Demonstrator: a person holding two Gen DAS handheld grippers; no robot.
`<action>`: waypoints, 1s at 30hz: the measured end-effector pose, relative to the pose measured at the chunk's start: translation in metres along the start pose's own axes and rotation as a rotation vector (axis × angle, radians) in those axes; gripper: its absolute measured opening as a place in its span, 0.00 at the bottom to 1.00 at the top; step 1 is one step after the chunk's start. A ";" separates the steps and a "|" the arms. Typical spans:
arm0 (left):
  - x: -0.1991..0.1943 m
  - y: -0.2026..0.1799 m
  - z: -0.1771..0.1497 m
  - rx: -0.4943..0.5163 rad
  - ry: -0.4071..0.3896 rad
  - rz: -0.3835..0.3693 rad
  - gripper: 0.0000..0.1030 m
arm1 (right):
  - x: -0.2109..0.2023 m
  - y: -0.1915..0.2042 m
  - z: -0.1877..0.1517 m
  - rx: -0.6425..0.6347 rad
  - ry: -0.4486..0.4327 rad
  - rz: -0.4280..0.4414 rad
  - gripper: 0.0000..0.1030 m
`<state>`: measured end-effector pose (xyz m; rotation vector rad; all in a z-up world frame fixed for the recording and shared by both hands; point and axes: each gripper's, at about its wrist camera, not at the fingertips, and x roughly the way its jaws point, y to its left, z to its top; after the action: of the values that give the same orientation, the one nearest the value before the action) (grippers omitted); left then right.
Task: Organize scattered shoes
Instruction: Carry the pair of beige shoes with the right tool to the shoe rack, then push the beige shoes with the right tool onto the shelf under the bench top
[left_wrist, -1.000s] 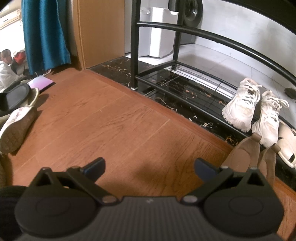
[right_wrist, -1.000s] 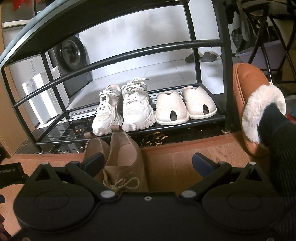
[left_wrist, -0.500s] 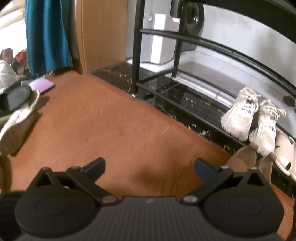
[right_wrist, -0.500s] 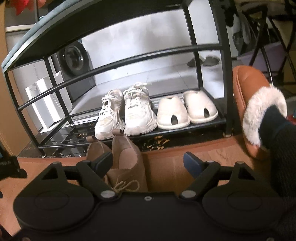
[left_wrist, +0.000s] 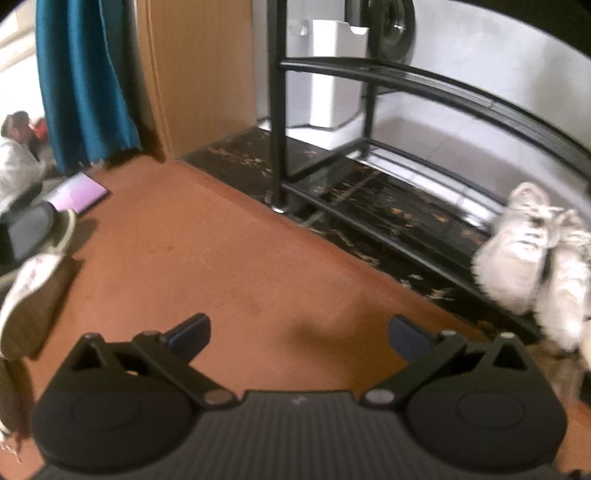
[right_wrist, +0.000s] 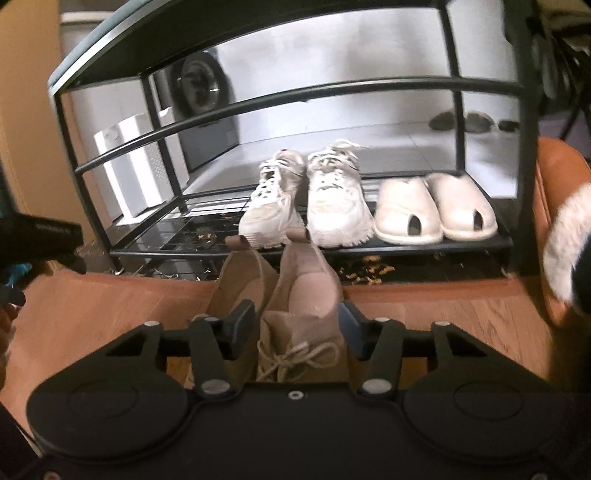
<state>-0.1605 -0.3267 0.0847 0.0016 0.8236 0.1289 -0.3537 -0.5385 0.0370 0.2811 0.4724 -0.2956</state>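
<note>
Wooden flooring (left_wrist: 229, 258) runs up to a black metal shoe rack (right_wrist: 303, 92) standing on a dark marble strip. On the rack's bottom shelf, a pair of white sneakers (right_wrist: 306, 195) sits side by side at centre, with a pair of cream slides (right_wrist: 432, 210) just to their right. A pair of tan lace-up shoes (right_wrist: 295, 295) stands on the floor directly in front of the rack, heels toward the shelf. Right tongs (right_wrist: 295, 325): fingers closed in against the right-hand tan shoe, one on either side near its laces, pinching it. Left tongs (left_wrist: 299, 328): spread wide, nothing between them, over bare floor left of the rack. A blue curtain (left_wrist: 85, 81) hangs at far left; further loose shoes (left_wrist: 29, 280) lie on the floor below it. Left view is motion-blurred.
</note>
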 end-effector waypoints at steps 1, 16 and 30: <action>0.010 0.002 -0.002 -0.017 0.040 0.020 0.99 | 0.007 0.002 0.004 -0.012 0.006 0.001 0.45; 0.041 -0.018 -0.009 0.039 0.098 0.010 0.99 | 0.114 0.022 0.014 -0.023 0.139 -0.085 0.46; 0.063 -0.011 -0.011 -0.007 0.148 0.082 0.99 | 0.088 0.032 0.011 0.002 -0.037 -0.106 0.12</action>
<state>-0.1245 -0.3313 0.0307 0.0197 0.9713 0.2109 -0.2635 -0.5315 0.0105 0.2526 0.4511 -0.4043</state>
